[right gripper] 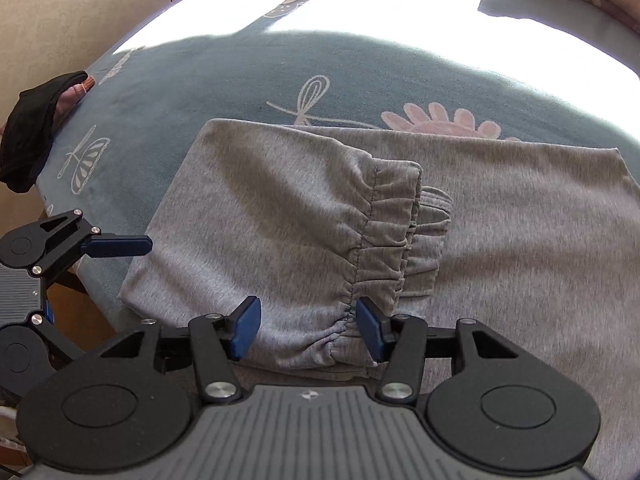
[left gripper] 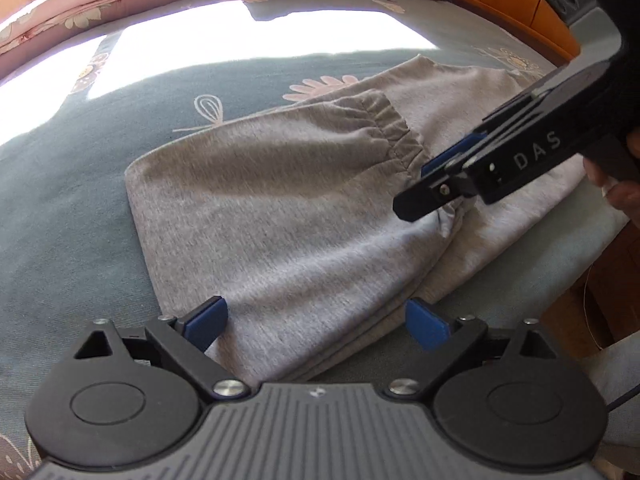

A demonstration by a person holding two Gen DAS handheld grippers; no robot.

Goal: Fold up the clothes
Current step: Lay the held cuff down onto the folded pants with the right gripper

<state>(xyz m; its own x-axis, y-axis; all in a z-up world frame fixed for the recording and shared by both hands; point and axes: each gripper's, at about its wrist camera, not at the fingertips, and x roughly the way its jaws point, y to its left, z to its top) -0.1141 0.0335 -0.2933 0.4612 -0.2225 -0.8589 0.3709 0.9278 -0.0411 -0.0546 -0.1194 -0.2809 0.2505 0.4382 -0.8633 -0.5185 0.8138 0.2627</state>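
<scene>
The left gripper (left gripper: pixel 316 322) is standing with its jaws wide apart over the near folded edge of the grey sweatpants (left gripper: pixel 280 216). The blue pads (left gripper: pixel 206 322) are not pressing on the cloth; the fabric is only lying between and under them. The right gripper (right gripper: pixel 308 330) is hovering with its jaws partly apart, one on each side of the gathered elastic cuff (right gripper: pixel 384 232), and it is not pinching anything either. In the left wrist view, the right gripper (left gripper: pixel 424 188) is coming in from the right, with a hand (left gripper: pixel 616 188) behind it.

The sweatpants are lying folded on the blue-green flowered bedspread (left gripper: pixel 80 200), near its front edge. One leg part is doubled back, so its cuff is resting on top of the wider grey layer below.

I am judging the cloth as soft, light and limp knit. It will sag and slide on itself, so it is better to take it at the thicker places: the cuff seam and the folded edge, with all layers together.

In the right wrist view, the long axis is running from left to right, and the cuff is pointing to the right. A dark cloth (right gripper: pixel 28 132) is lying at the far left, well apart.
</scene>
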